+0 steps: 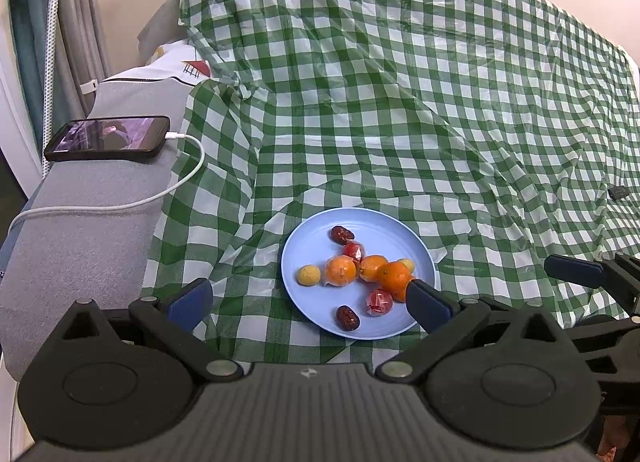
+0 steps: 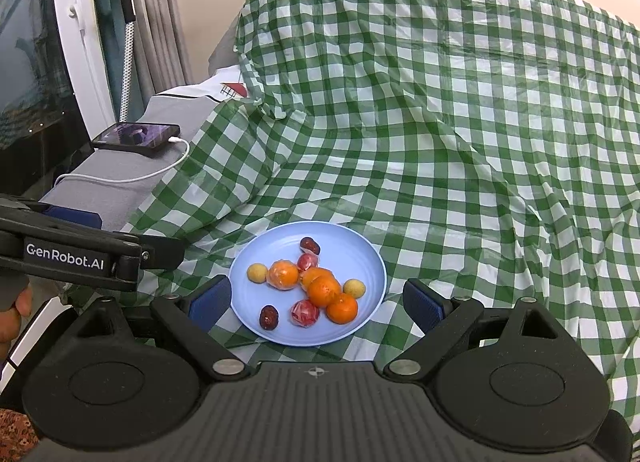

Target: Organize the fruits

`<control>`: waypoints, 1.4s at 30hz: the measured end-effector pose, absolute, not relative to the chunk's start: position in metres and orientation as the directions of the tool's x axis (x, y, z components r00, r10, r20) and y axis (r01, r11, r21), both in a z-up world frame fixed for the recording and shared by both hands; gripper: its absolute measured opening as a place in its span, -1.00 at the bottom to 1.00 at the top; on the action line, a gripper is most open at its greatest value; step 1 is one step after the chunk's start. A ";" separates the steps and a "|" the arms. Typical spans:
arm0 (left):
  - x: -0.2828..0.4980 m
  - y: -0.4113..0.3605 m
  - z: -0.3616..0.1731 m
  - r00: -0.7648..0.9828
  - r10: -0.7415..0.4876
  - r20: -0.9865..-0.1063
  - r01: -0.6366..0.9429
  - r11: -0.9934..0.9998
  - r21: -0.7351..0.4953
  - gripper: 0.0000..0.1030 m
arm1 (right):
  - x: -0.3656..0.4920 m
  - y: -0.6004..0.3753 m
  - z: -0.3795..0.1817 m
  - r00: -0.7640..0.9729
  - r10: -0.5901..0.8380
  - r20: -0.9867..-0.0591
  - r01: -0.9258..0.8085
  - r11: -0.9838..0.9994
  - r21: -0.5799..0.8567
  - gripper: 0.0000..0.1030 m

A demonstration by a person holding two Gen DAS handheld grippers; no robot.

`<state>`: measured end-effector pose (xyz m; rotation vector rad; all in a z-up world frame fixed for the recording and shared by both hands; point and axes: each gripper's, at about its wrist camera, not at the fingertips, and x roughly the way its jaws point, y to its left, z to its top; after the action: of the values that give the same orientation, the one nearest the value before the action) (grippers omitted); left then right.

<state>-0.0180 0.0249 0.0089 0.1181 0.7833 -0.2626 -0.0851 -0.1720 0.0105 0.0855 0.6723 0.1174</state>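
A light blue plate [image 1: 384,238] [image 2: 352,246] lies on the green checked cloth and holds small fruits. On it are several oranges [image 1: 395,276] [image 2: 323,289], two yellow round fruits [image 1: 308,275] [image 2: 257,273], two dark red dates [image 1: 347,317] [image 2: 268,317] and two red wrapped fruits [image 1: 379,302] [image 2: 305,312]. My left gripper [image 1: 308,302] is open and empty just before the plate's near rim. My right gripper [image 2: 316,304] is open and empty, its fingers either side of the plate's near edge. The right gripper also shows at the right edge of the left wrist view [image 1: 576,268].
A black phone [image 1: 108,138] [image 2: 138,138] with a white charging cable [image 1: 168,190] lies on a grey cushion [image 1: 80,230] to the left. The checked cloth [image 1: 440,102] rises over a bulky shape behind the plate. The left gripper's body [image 2: 80,258] crosses the right wrist view's left side.
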 end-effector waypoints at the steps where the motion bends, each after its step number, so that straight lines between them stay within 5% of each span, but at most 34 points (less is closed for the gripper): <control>1: -0.017 0.025 0.009 0.676 -0.188 -0.712 0.275 0.961 0.007 0.99 | -0.085 -0.172 0.010 0.775 0.137 -0.617 -0.081 0.990 0.119 0.81; 23: -0.010 0.019 0.001 0.620 0.017 -0.784 0.182 0.970 0.164 0.99 | -0.085 -0.164 0.001 0.741 0.088 -0.666 -0.057 0.996 0.068 0.88; 42: -0.014 0.014 0.003 0.630 0.022 -0.777 0.204 0.960 0.193 0.99 | -0.088 -0.163 0.003 0.744 0.085 -0.663 -0.059 0.996 0.062 0.92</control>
<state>-0.0143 0.0145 0.0029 0.2749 0.8865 -0.1055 -0.0877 -0.1628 0.0033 0.0377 0.7273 0.0787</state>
